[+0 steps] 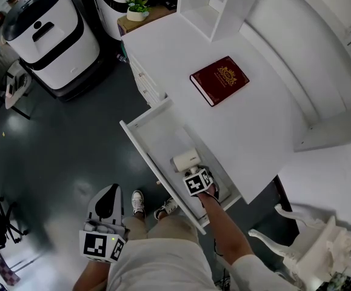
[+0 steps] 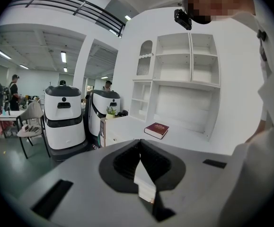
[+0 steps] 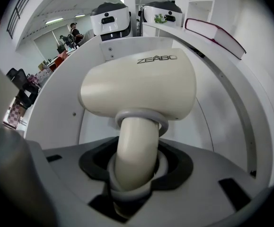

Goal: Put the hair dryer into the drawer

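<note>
The left gripper hangs low beside the person's leg, off to the left of the open drawer and apart from it. Its own view shows its jaws pressed together with nothing between them. Beyond its tips, across the floor, stand two white machines, and further right the desk with a dark red book lying flat on it.

The right gripper points steeply down into the drawer, near its front end. Its jaws stand partly apart and clamp the handle of the cream hair dryer. The dryer's body sits just beyond the tips, lying across the drawer between its side walls. In the head view the hair dryer lies inside the drawer's outline; whether it rests on the bottom cannot be told.

Further beyond and to the right of this gripper, the book lies on the desk top, well apart from the drawer.
</note>
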A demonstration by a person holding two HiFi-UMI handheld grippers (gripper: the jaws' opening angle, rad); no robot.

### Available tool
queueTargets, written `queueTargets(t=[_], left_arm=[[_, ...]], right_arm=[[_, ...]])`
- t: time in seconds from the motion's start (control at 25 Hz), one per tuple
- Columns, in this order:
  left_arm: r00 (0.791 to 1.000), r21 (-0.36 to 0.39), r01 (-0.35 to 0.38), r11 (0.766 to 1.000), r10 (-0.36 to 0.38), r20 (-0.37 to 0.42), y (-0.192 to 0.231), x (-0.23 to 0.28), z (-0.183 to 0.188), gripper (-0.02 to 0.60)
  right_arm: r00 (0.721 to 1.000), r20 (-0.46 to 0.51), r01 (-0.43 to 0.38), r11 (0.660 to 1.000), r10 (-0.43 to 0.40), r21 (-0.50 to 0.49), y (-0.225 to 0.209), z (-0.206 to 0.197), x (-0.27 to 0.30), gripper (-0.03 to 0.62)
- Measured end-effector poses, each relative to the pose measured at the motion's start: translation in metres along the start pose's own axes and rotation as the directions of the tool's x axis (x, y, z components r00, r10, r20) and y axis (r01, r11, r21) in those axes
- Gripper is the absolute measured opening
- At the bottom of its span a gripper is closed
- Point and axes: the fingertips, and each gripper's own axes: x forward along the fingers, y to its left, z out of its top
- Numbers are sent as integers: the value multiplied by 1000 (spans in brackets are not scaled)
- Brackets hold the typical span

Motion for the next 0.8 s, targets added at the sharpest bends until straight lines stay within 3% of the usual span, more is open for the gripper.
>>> queueTargets(t=[0.4,0.8], left_arm=[[1000,-8,15,1000,-15,-8,2,3,-3,15],[1000,-13,17,1000,-17,-6,7,0,-3,15]], right_arm=[[999,-15,47,996,-49,-70,1,-1,3,216],[998,-14,67,996,-68,-57,1,-2,2,221]])
